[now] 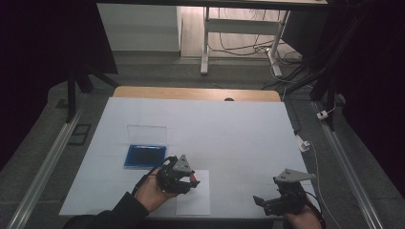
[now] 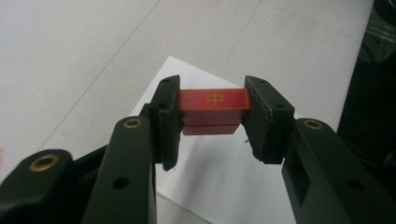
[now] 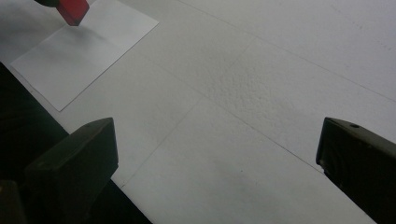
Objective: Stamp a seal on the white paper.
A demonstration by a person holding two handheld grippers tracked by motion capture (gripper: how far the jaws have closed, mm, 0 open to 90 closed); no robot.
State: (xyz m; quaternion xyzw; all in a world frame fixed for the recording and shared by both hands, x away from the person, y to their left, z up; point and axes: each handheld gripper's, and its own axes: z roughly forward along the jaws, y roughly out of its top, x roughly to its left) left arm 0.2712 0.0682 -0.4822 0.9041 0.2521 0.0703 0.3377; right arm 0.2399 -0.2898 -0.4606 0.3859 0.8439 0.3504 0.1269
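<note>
Left gripper view: a red stamp block point(image 2: 213, 108) is being clamped between the left gripper point(image 2: 212, 119) jaws above the white paper sheet point(image 2: 219, 177), while the right gripper point(image 3: 217, 163) jaws are being held wide apart over the bench point(image 3: 261, 84).

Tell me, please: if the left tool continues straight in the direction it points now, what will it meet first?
Most likely the white paper sheet. The left tool, shut on the red block, points down at it; the gap is unclear.
</note>
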